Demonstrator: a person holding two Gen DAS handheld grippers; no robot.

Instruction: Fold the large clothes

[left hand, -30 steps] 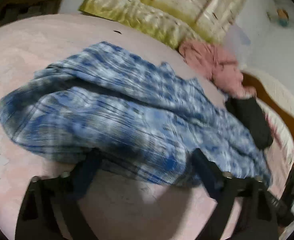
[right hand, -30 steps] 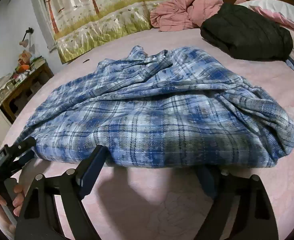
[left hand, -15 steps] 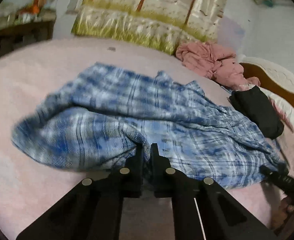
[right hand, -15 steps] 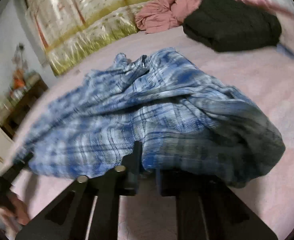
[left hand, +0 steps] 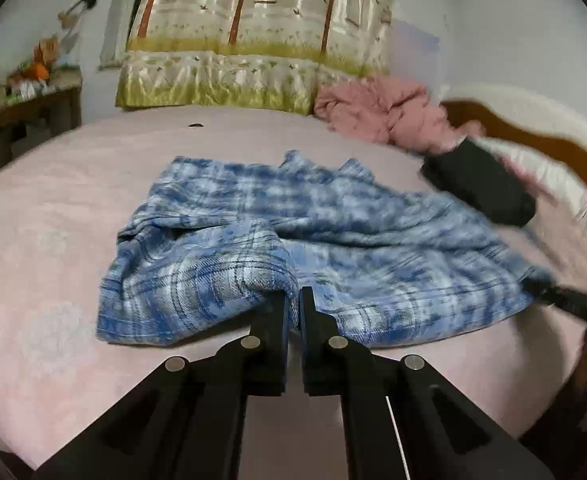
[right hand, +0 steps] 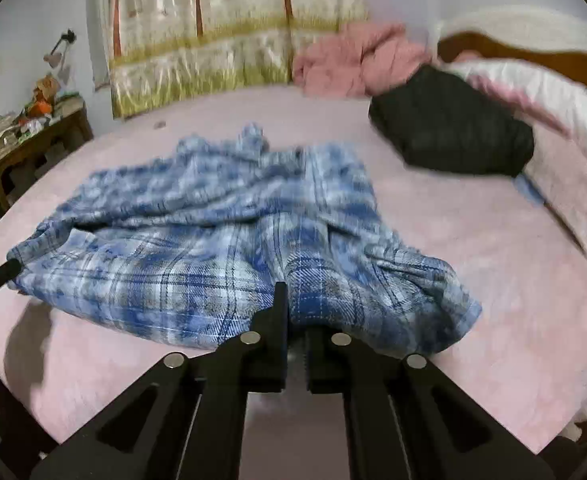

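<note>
A blue plaid shirt (left hand: 277, 240) lies crumpled on the pink bed (left hand: 53, 248). My left gripper (left hand: 292, 304) is shut on the shirt's near hem, and the cloth bunches up between its fingers. In the right wrist view the same plaid shirt (right hand: 197, 248) spreads to the left, and my right gripper (right hand: 293, 312) is shut on its near edge, which hides the right fingertip. Each gripper's tip shows in the other's view: the right gripper (left hand: 549, 294) at the shirt's right corner, the left gripper (right hand: 1, 276) at its left corner.
A black folded garment (right hand: 453, 128) and a pink bundle of cloth (right hand: 353, 60) lie at the far right of the bed, by the wooden headboard (left hand: 533, 128). A tree-print cover (left hand: 261, 40) hangs behind. A cluttered wooden side table (right hand: 29, 136) stands at the left.
Both grippers went from wide open beside the shirt's near edge to shut on it, then lifted. The hem has risen and bunched, and the shirt has drawn together.
</note>
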